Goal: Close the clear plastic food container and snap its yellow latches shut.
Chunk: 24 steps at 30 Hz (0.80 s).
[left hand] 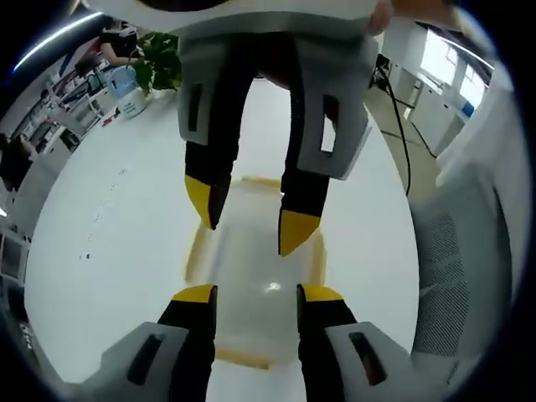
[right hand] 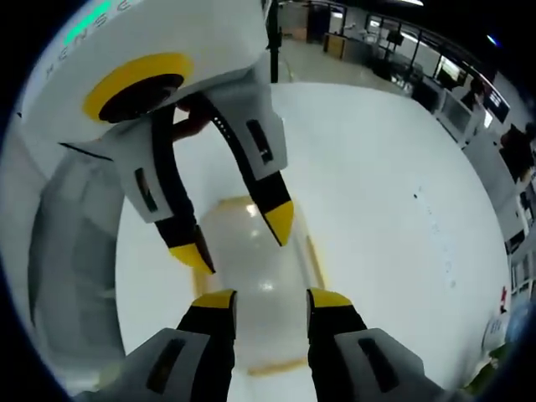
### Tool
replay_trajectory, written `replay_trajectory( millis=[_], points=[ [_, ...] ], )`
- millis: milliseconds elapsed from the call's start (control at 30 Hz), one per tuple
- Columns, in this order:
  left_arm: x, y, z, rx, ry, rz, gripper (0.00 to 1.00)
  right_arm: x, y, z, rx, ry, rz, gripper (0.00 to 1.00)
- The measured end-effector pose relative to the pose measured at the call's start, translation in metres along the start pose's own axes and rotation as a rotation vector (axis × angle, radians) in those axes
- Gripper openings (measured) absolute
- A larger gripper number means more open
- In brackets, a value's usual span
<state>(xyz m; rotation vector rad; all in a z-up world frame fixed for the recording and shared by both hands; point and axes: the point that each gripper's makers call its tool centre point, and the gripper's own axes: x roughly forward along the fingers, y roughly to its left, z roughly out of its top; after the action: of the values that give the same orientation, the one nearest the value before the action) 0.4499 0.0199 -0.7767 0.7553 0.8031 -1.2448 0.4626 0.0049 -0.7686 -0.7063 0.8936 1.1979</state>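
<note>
Left gripper view has the left gripper [left hand: 255,293] coming up from the bottom with its yellow tips spread apart and nothing between them, so it's open and empty. Right past those tips sits the clear plastic food container [left hand: 258,272] on the white table [left hand: 109,251], with its lid looking already down flat on top (hard to be sure, it's see-through). The right gripper [left hand: 251,219] comes in from the far side, pointing back toward the camera, jaws also parted, tips hovering just over the far half of the lid.

Right gripper view tells the same story from the other end: the right gripper [right hand: 270,297] is open, holding nothing, the container [right hand: 251,276] lies straight ahead of its tips, and the left gripper [right hand: 239,239] hangs over the far end. You can see yellow latches [right hand: 314,260] along the edges, one to the right of the jaws and one strip at the near end below them.

My read: the lid-closing part is basically done and we're at the latch step, with none obviously being pressed yet. I can't tell if any latch is snapped already. Next move probably needs one claw steadying the lid while the other drops onto a side latch and pushes it down until it clicks.
</note>
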Motion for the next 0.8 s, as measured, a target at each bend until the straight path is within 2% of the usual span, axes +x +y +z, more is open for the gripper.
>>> replay_trajectory(
  millis=[800],
  points=[
    [0.000, -0.011, 0.000, -0.031, -0.011, 0.000, 0.39, 0.005, -0.014, 0.008, 0.011, -0.022, -0.020, 0.32]
  ],
)
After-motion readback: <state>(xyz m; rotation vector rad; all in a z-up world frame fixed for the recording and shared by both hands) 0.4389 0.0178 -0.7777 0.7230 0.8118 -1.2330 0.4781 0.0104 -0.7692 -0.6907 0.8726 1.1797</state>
